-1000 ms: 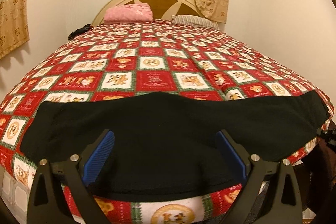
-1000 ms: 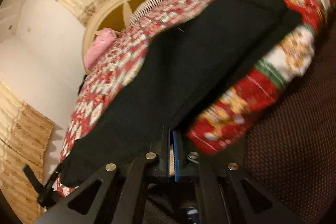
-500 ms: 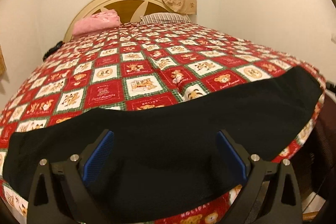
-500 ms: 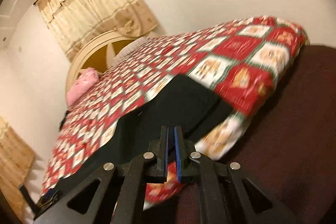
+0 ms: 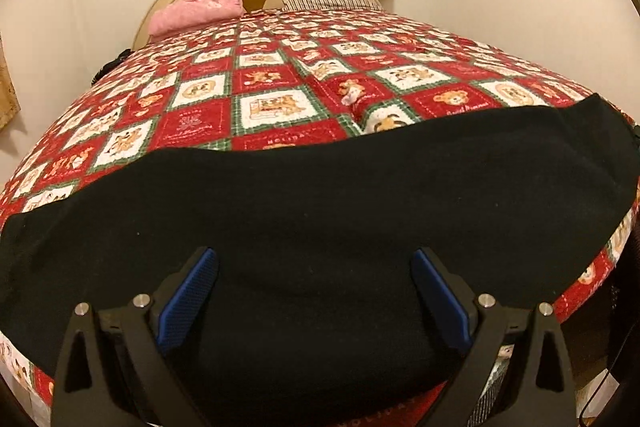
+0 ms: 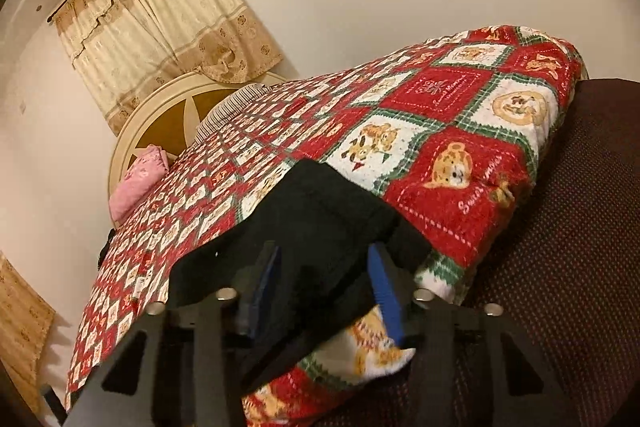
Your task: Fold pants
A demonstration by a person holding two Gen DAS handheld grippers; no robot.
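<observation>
Pants (image 5: 320,211) are lying flat along the bed (image 5: 280,99) edge, ready for folding. Left gripper (image 5: 314,301) is hovering wide open over them, and the right gripper (image 6: 326,291) fingers have just been opening around the end, not pinching.

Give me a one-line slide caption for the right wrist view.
Right gripper, jaws just opening, released over black pants at the corner of the teddy-bear quilt.
</observation>
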